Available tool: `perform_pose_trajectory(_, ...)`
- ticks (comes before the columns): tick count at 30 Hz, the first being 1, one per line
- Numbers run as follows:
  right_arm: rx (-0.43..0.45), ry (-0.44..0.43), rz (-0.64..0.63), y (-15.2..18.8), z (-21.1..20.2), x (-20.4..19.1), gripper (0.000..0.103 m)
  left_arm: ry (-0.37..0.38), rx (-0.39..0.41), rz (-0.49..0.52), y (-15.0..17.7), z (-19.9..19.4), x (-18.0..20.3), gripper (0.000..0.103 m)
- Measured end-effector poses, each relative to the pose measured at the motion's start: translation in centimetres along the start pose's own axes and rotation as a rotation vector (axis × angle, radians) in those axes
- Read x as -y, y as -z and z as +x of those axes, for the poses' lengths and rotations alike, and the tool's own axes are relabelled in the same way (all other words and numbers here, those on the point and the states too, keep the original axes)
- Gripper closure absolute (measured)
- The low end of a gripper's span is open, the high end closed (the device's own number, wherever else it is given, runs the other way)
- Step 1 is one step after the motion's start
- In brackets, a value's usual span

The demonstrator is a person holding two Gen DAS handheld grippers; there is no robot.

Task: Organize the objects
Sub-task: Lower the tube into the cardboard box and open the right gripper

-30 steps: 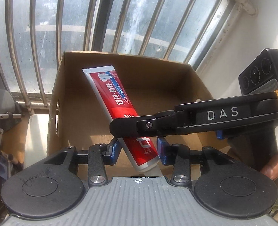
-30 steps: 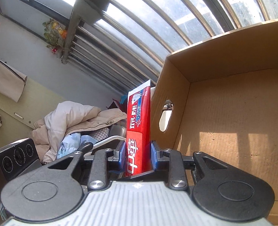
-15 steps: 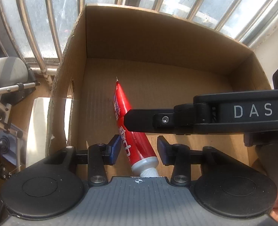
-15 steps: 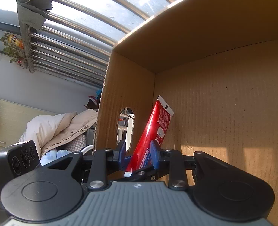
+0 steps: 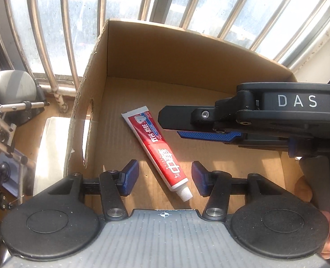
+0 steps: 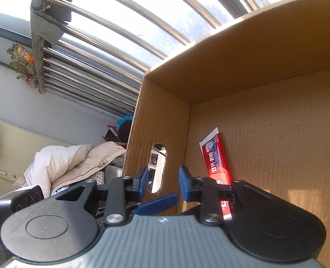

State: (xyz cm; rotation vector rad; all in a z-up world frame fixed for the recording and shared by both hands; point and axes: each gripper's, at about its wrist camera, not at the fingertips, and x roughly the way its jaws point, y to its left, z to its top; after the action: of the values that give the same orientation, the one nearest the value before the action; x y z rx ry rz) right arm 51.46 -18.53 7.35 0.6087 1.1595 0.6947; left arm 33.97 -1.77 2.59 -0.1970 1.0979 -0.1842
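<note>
Both tools, left tool and right tool, are spreading and pinch nothing, having let go of the toothpaste tube, which now lies apparently flat on the cardboard box floor, so this item seems stowed.

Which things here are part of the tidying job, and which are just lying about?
Job:
toothpaste, lying flat in the box
box
left tool, opening, nothing between
right tool, opening, nothing between

Lying about:
jacket
window bars
</note>
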Motion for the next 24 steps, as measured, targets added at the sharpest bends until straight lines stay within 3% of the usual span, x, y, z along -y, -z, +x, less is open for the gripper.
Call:
perform_pose_trajectory(2,0.005,0.029,0.012,0.1,-0.5,0.5,0.057,0.002,0.013,0.006,0.1,-0.7,0.2,0.049)
perform_pose_trajectory(6,-0.031,0.106,0.009,0.3,-0.1,1.5,0.057,-0.003,-0.002,0.007,0.0,0.0,0.4,0.049)
perform_pose_trajectory(11,-0.104,0.175,0.024,0.2,1.5,2.4,0.057,0.039,-0.091,-0.032,-0.4,2.8,-0.5,0.051)
perform_pose_trajectory(19,-0.182,0.232,-0.002,0.1,3.9,2.9,0.073,0.053,-0.154,-0.059,-1.4,4.6,-0.9,0.055)
perform_pose_trajectory(24,-0.221,0.239,-0.023,0.1,4.7,2.6,0.082,0.046,-0.148,-0.047,-1.3,3.9,-0.6,0.056)
